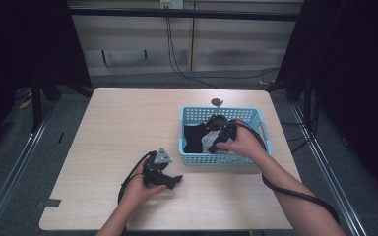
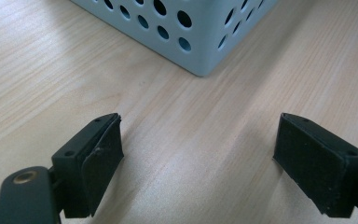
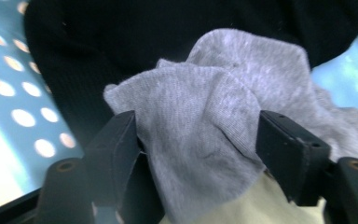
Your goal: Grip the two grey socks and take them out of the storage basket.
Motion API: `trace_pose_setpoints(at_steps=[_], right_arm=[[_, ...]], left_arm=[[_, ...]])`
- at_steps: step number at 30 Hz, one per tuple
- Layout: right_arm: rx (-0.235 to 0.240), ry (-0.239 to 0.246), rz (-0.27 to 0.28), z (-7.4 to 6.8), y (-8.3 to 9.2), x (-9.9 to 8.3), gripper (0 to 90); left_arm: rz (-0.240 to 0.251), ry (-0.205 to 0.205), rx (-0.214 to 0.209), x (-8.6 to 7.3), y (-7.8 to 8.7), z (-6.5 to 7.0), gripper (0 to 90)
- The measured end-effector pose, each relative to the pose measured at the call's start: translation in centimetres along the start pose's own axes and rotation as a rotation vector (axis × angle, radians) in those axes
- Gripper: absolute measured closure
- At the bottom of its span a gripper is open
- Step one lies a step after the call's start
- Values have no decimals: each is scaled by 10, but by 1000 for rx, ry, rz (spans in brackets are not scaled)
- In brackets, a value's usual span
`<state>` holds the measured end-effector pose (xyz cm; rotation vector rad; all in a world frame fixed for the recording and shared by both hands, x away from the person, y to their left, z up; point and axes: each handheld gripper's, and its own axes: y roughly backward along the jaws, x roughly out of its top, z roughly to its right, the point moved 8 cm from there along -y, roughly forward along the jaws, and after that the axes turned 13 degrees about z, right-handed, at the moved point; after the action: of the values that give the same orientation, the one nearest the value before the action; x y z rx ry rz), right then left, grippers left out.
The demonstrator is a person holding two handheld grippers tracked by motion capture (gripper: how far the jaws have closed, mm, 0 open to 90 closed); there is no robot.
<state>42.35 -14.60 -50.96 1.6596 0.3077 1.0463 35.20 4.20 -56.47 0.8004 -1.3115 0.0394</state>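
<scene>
A pale wooden table (image 1: 128, 128) carries a light blue basket (image 1: 263, 125) with holes in its walls, standing on the right half. Inside the basket lie a black cloth (image 1: 194, 137), a grey cloth (image 3: 205, 116) on top of it, and a cream cloth (image 3: 242, 205) under the grey one. The right gripper (image 3: 198, 149) reaches down into the basket; its jaws stand on either side of a fold of the grey cloth and touch its edges, not yet pinching it. The left gripper (image 2: 198, 154) rests low over the bare table, just beside the basket's near corner, with its jaws wide apart and nothing between them.
</scene>
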Motion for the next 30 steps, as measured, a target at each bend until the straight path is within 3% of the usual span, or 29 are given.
trace_pose_setpoints(at_steps=[2, 3, 4, 5, 6, 7, 8, 16, 30], right_arm=[[4, 1, -21, 1, -6, -4, 342], [4, 1, -32, 2, -10, -6, 423], [4, 1, -32, 2, -10, -6, 423], [42, -12, -44, 0, -12, -9, 607], [42, -12, -44, 0, -12, -9, 607], [76, -14, -47, -2, -10, -10, 799], [84, -15, -55, -4, -9, -9, 828], [78, 18, -54, -3, 11, -2, 860], [64, 39, -24, 10, 72, 1, 862]], left_arm=[[-1, 2, 0, 0, 0, 0, 146], [-3, 1, 1, 0, 0, 0, 146], [-3, 1, 1, 0, 0, 0, 146], [-3, 1, 1, 0, 0, 0, 146], [-3, 1, 1, 0, 0, 0, 146], [-10, -9, -2, 0, 1, 0, 146], [-9, -7, -2, 0, 1, 0, 146], [0, -3, 1, 0, 0, 0, 146], [-1, -3, 2, 0, 0, 0, 146]])
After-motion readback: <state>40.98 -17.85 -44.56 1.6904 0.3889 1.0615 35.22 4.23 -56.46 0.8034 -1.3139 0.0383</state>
